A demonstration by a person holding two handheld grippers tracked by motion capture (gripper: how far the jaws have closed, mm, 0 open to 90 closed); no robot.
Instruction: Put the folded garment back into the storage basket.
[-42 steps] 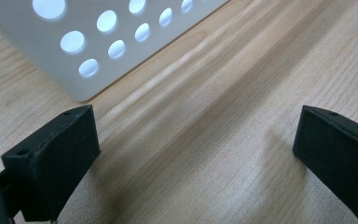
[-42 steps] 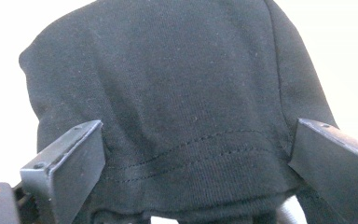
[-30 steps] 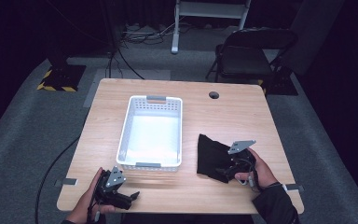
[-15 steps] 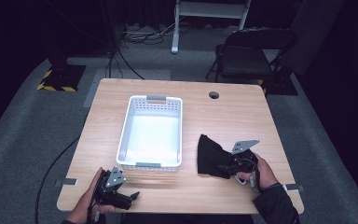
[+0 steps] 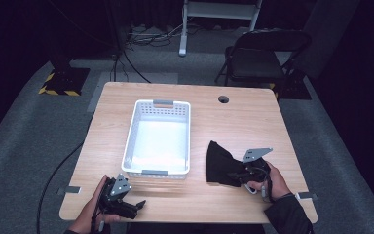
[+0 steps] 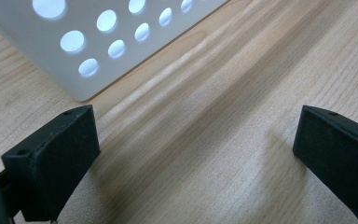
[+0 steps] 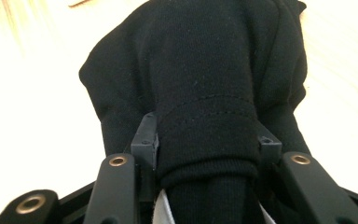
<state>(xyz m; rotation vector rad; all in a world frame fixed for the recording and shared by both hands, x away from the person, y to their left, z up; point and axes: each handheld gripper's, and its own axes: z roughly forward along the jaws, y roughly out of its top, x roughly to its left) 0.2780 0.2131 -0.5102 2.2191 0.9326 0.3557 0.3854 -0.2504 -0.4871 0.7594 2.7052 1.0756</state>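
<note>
Right hand-held gripper (image 5: 234, 174) just clamped onto crumpled black fabric garment (image 5: 220, 163) on wooden table (image 5: 253, 122); left hand-held gripper (image 5: 135, 206) spread wide, nothing between.

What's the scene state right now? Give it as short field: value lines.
surface: wooden table
container: white perforated basket, nothing seen inside
item: black cloth, right of the basket, on the table
right gripper: jaws have just been closing; now shut on a fold of the cloth
left gripper: open, nothing between the jaws, at the table's near edge
</note>
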